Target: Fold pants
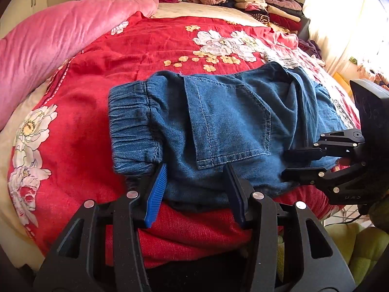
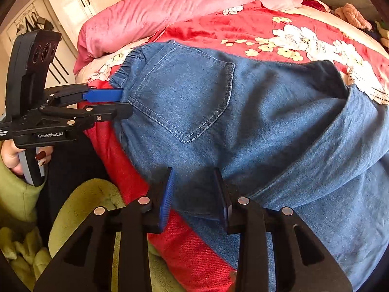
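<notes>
Right now my left claw [image 1: 194, 170] stands partly spread over the near edge of the folded blue denim pants [image 1: 218, 121], its blue ribbed pads [image 1: 156, 194] either side of the cloth without squeezing it. My right claw [image 2: 194, 182] also stands parted, the pants' hem lying between its fingers, nothing pinched. The pants lie folded on the red quilt with white flowers [image 1: 145, 56] that covers the bed, elastic waistband [image 1: 131, 124] to the left, back pocket [image 1: 231, 121] facing up. Beyond them I see a rumpled pink velvet blanket [image 1: 60, 41] and a stack of folded clothes [image 1: 267, 7] near the bright window.
</notes>
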`<control>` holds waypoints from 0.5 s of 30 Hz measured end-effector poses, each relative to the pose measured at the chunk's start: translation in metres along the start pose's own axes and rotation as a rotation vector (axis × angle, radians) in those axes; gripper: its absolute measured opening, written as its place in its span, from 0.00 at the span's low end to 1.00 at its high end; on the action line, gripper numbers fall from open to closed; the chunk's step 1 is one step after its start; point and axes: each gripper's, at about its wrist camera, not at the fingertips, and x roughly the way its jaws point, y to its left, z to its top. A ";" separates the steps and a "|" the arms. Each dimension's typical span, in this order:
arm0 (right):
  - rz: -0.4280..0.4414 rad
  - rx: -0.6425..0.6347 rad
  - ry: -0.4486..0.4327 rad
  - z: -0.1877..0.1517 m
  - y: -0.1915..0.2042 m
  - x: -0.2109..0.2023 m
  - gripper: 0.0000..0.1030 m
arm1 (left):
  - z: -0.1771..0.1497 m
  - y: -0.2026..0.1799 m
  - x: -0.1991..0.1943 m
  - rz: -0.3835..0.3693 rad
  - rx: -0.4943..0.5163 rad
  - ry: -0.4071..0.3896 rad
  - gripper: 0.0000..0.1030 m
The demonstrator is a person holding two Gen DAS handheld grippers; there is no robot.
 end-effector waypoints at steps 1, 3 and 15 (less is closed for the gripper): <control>0.003 -0.001 -0.005 0.000 0.000 -0.002 0.30 | 0.000 0.001 0.000 0.000 -0.001 0.000 0.38; 0.007 -0.005 -0.032 0.000 0.002 -0.013 0.30 | 0.001 0.002 -0.004 -0.003 -0.012 -0.010 0.38; -0.095 0.098 -0.184 0.003 -0.039 -0.077 0.51 | 0.011 -0.018 -0.047 -0.019 -0.015 -0.117 0.55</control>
